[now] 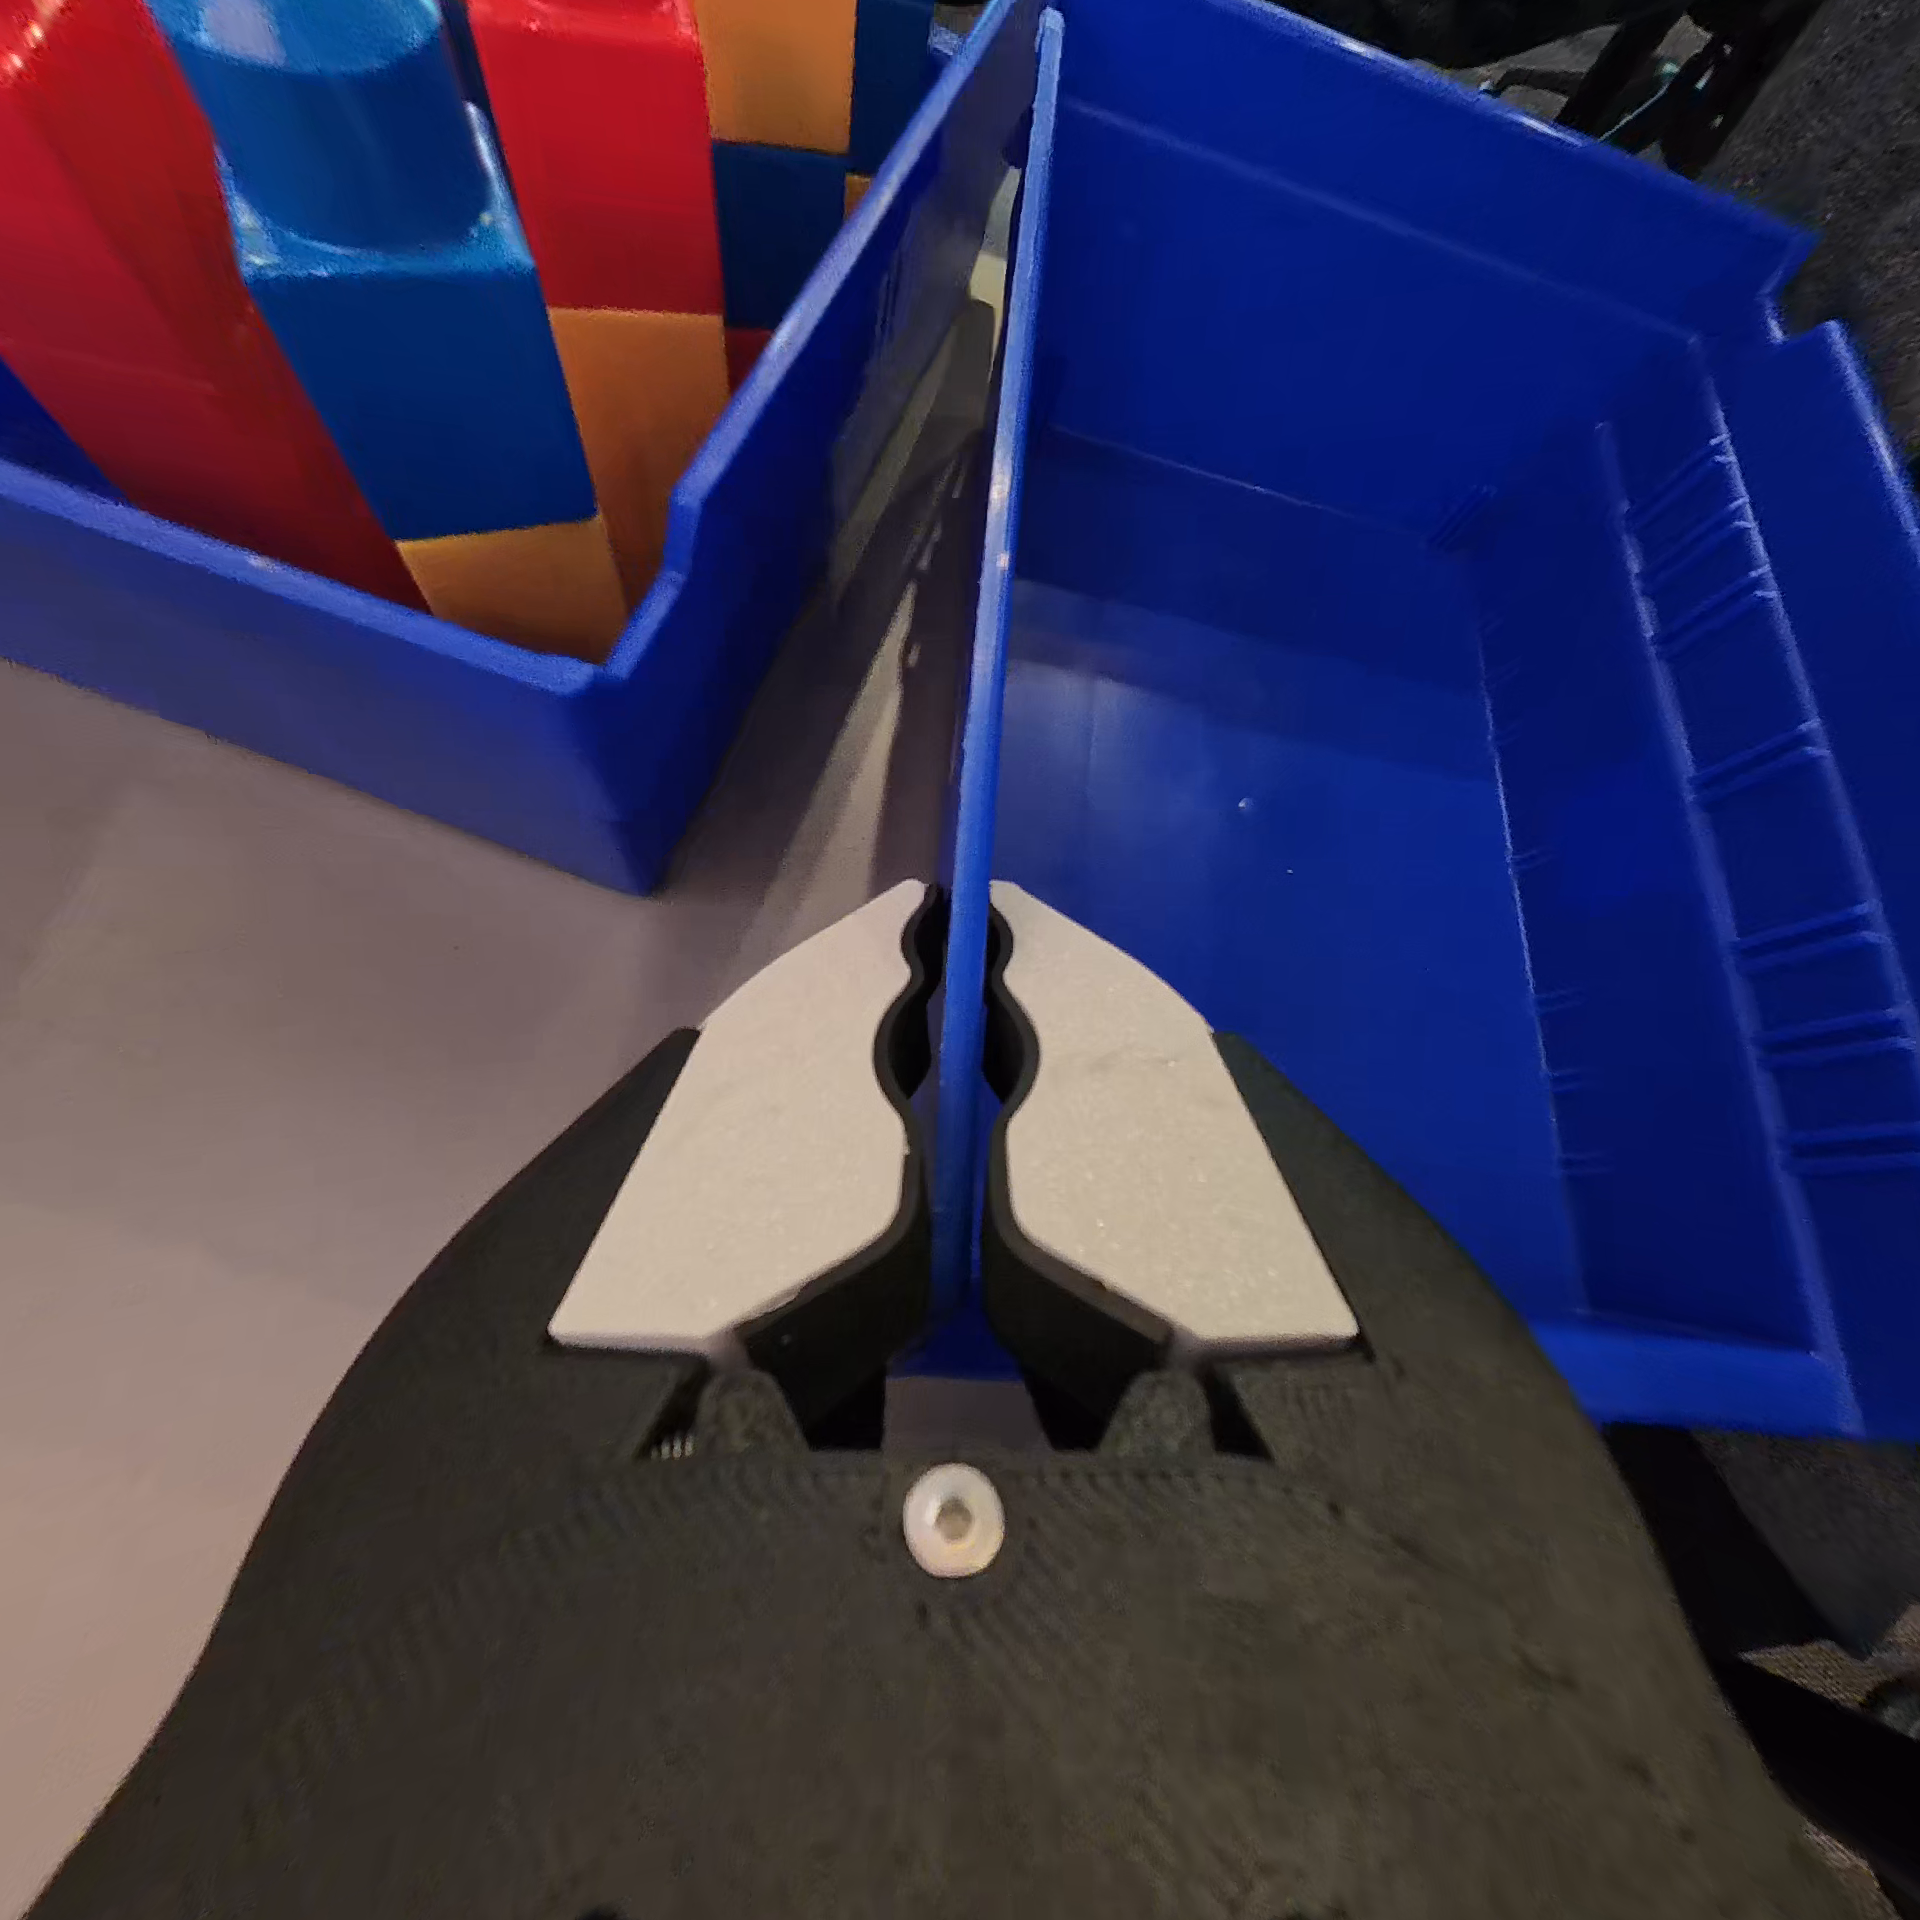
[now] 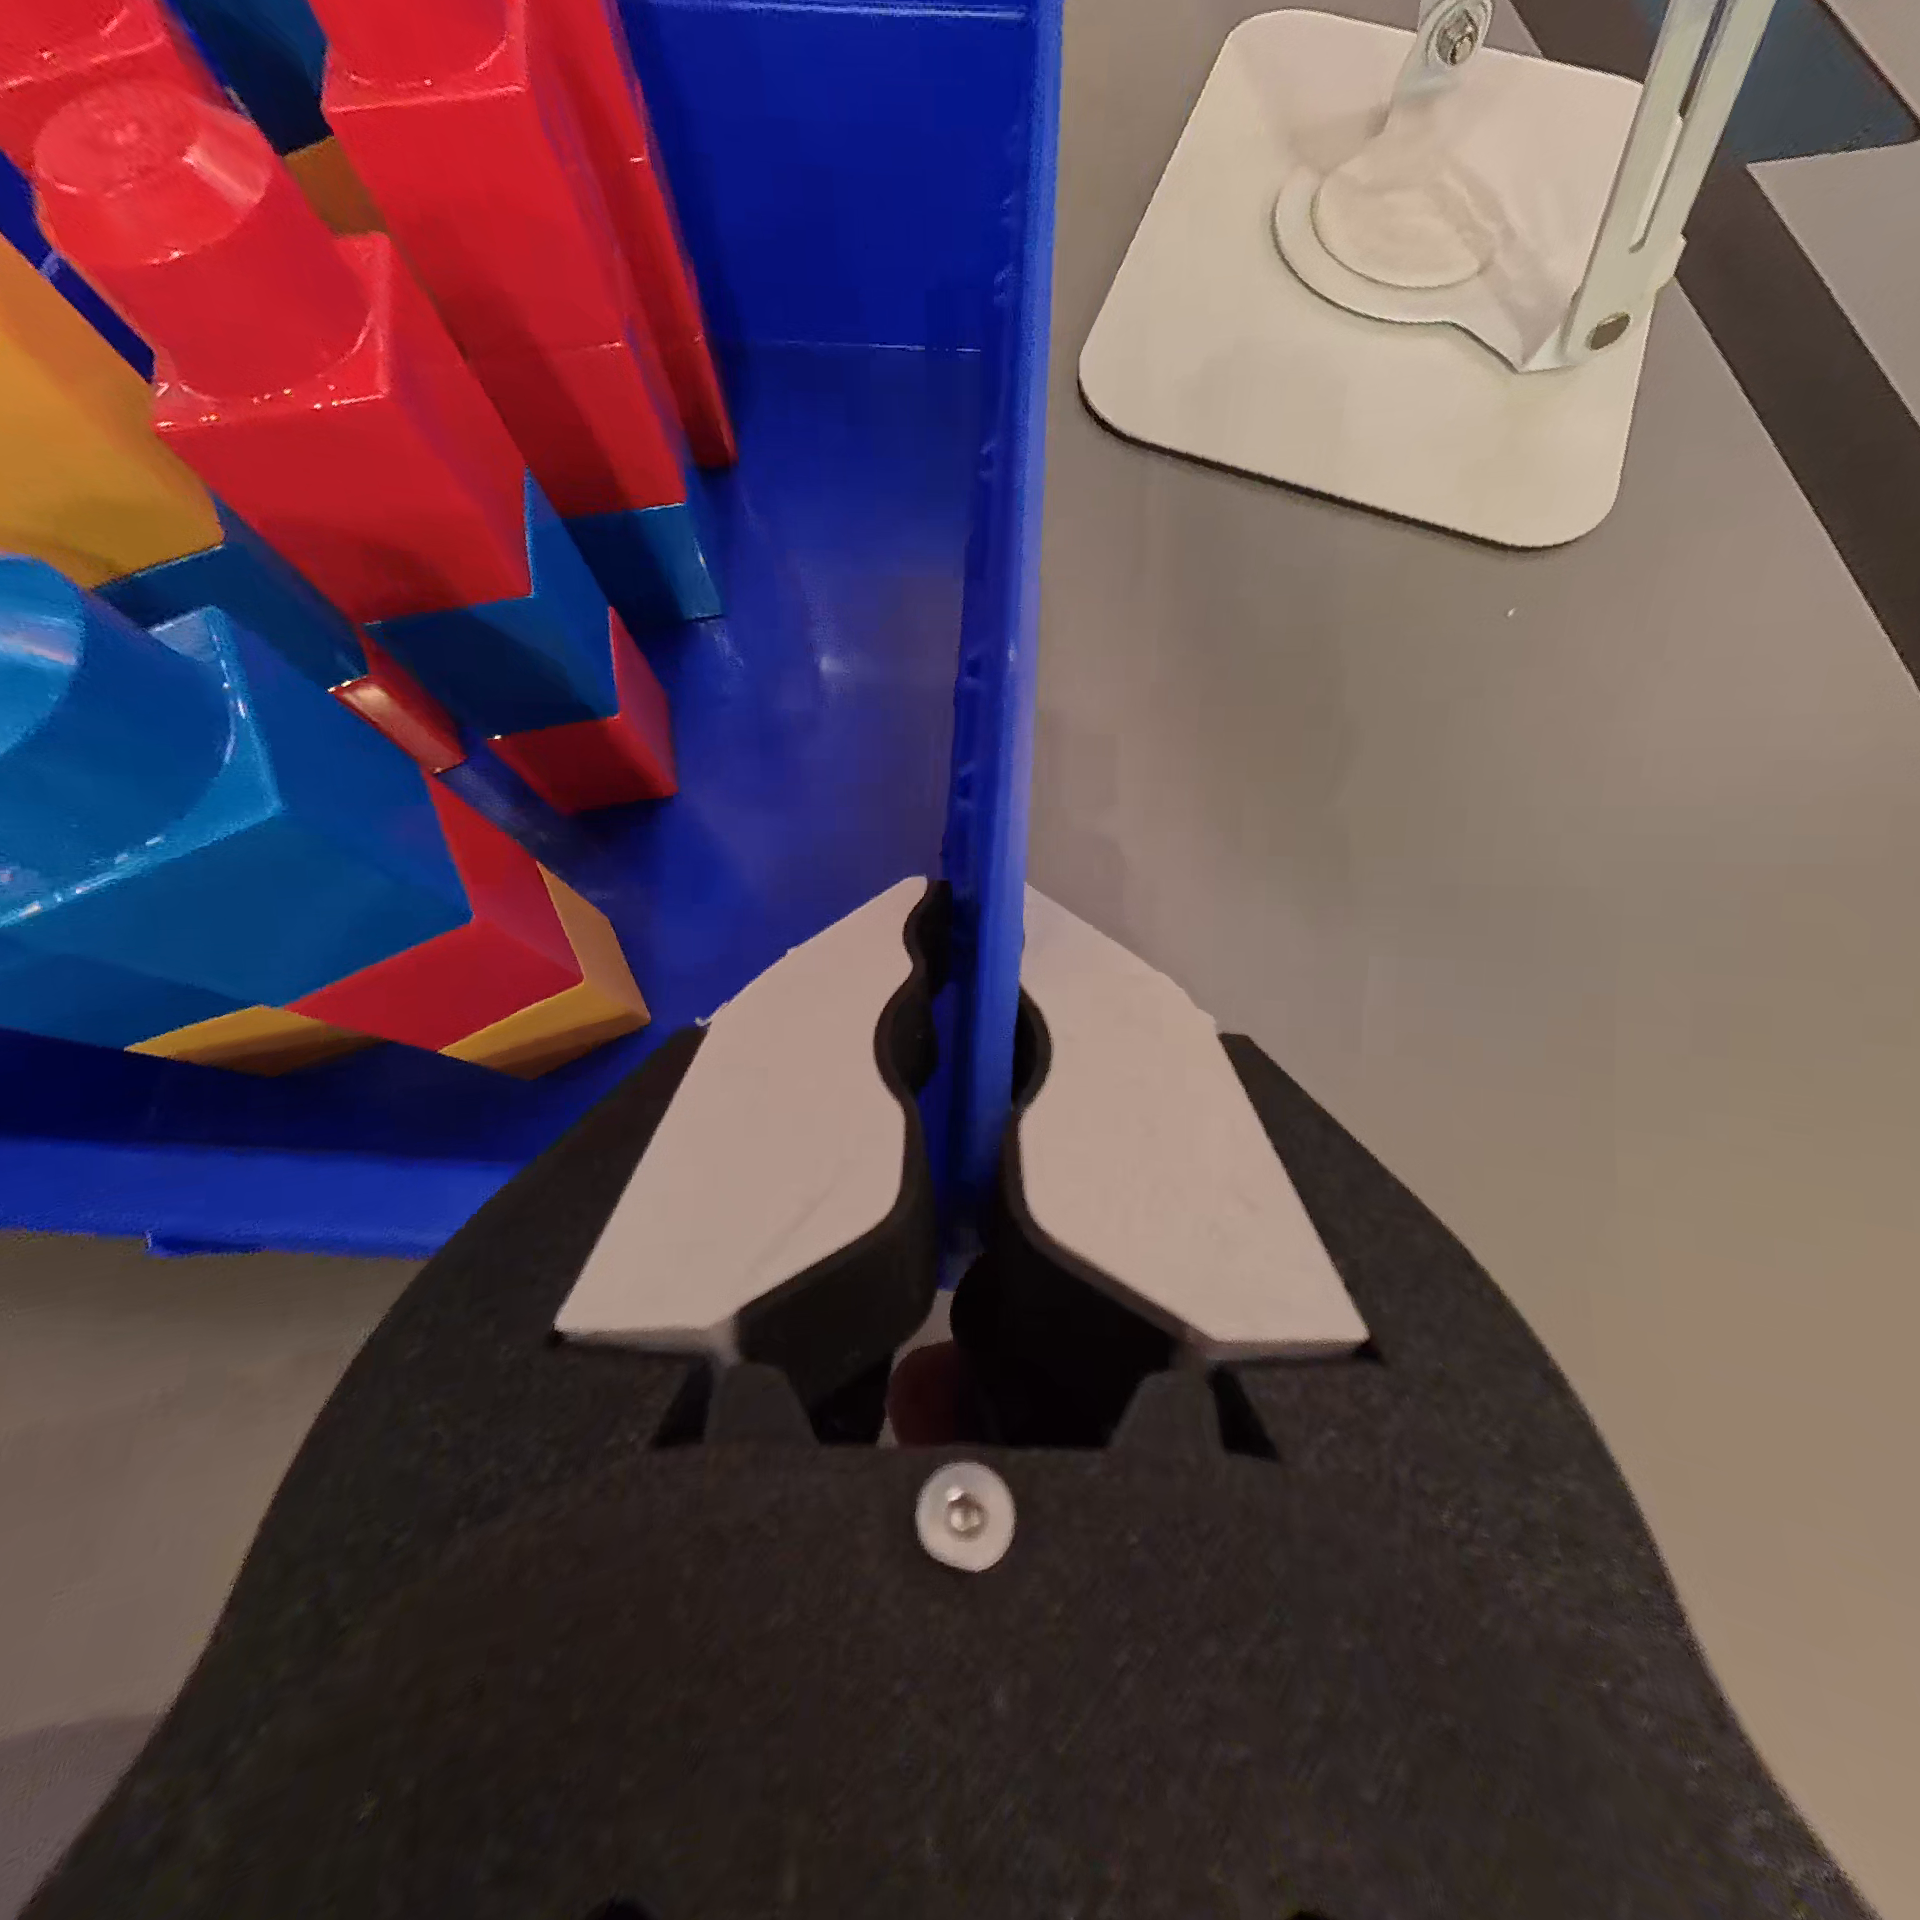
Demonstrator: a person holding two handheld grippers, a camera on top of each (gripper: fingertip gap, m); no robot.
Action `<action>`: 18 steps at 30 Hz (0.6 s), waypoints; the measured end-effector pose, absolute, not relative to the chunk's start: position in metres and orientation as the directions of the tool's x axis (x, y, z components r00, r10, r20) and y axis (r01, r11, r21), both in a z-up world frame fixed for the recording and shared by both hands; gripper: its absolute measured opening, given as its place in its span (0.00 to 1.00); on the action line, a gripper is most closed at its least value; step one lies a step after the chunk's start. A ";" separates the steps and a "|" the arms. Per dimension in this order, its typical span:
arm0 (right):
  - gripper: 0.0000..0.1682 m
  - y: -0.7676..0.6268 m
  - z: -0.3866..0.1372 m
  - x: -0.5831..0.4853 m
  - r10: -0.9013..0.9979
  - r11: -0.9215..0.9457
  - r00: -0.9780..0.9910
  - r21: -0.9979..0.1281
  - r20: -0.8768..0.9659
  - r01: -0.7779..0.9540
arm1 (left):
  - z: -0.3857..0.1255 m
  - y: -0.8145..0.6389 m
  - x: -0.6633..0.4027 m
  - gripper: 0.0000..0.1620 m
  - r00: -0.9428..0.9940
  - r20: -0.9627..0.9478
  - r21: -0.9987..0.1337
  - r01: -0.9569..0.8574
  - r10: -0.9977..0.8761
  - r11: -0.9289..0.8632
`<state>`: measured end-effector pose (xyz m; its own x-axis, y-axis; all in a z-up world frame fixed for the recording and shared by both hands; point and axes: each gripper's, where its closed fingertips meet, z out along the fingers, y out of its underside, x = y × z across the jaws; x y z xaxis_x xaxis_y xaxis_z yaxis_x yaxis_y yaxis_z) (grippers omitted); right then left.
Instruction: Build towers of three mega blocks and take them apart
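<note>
While claws [image 1: 958,904] [image 2: 971,899] pinch bins [image 1: 1351,727] [image 2: 831,520] — grey tabletop [image 2: 1455,935].

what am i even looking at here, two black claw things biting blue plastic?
Those claws are two hand-held grippers; a person holds one in each hand, and each carries a camera looking along its fingers. So each picture is one gripper's own view. The left gripper is shut on the side wall of an empty bin. The right gripper is shut on the wall of a full bin, which holds towers of red, blue and orange blocks. That full bin also shows in the left view, beside the empty one. Both sit on a grey table, near a white stand.
</note>
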<state>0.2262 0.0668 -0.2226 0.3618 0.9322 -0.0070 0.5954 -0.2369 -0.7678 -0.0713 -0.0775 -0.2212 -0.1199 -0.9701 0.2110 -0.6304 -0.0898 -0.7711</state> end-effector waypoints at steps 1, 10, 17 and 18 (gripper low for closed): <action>0.04 0.069 -0.223 0.223 0.934 -0.236 0.357 -0.766 -0.009 0.598 | -0.221 -0.078 -0.071 0.03 -0.114 0.210 -0.771 -0.630 -0.971 -0.093; 0.04 0.088 -0.223 0.187 0.948 -0.226 0.316 -0.762 -0.030 0.606 | -0.225 -0.072 -0.064 0.08 -0.028 0.254 -0.766 -0.616 -0.967 -0.184; 0.03 0.104 -0.223 0.156 0.947 -0.245 0.317 -0.763 -0.056 0.598 | -0.234 -0.064 -0.069 0.15 0.044 0.247 -0.757 -0.615 -0.968 -0.221; 0.03 0.106 -0.223 0.152 0.946 -0.249 0.320 -0.762 -0.058 0.597 | -0.234 -0.062 -0.070 0.16 0.054 0.246 -0.757 -0.613 -0.968 -0.226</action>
<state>0.1520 0.1059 -0.2230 0.3199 0.9457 -0.0581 0.5973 -0.2489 -0.7624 -0.0703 -0.0623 -0.2342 0.0540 -0.9678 0.2457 -0.6125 -0.2265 -0.7573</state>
